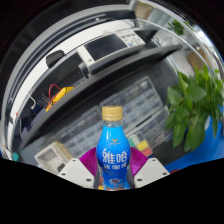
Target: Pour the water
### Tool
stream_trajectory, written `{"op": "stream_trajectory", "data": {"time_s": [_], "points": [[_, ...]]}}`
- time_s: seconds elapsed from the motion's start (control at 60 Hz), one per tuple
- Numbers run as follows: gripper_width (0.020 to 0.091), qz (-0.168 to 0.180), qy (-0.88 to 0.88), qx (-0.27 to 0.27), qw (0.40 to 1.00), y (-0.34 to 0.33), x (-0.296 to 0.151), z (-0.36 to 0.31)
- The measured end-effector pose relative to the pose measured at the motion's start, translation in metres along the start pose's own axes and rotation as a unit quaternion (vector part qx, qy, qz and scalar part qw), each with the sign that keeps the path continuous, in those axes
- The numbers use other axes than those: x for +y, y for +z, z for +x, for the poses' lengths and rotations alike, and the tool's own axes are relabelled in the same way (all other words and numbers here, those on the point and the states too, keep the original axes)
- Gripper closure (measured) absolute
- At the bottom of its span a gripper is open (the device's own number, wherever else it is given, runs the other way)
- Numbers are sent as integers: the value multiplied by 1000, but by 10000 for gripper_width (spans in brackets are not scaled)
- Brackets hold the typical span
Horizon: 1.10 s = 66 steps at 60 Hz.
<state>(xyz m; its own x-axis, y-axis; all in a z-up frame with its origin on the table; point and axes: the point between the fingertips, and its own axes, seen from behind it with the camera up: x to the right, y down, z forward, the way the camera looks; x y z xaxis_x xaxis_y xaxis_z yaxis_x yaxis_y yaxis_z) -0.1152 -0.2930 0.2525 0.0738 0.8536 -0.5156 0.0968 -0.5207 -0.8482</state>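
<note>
Light tabletop (150, 105), potted plant (193, 105), keyboard (85, 125)

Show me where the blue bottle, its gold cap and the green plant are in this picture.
blue bottle (114, 152): gripper view, on its label, between the fingers.
gold cap (113, 113): gripper view, on the cap's side, at the bottle's top.
green plant (193, 108): gripper view, on its leaves, beyond the fingers.

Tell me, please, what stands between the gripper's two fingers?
A blue bottle with a gold cap stands between the fingers of the gripper, seen in the gripper view.
</note>
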Motion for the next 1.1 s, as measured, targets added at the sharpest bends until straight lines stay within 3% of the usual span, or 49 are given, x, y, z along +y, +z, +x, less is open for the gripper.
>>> {"op": "stream_trajectory", "data": {"time_s": [0.1,0.2,0.633,0.717,0.85,0.967,1.1], "points": [[702,-1,-83,24,996,7,-8,41],[700,-24,-156,51,986,14,2,83],[689,-91,-260,76,958,31,71,184],[688,-65,-252,63,963,31,67,182],[631,-52,-249,62,965,29,66,183],[574,-61,-256,73,962,25,67,184],[406,-79,-270,80,956,13,75,180]]}}
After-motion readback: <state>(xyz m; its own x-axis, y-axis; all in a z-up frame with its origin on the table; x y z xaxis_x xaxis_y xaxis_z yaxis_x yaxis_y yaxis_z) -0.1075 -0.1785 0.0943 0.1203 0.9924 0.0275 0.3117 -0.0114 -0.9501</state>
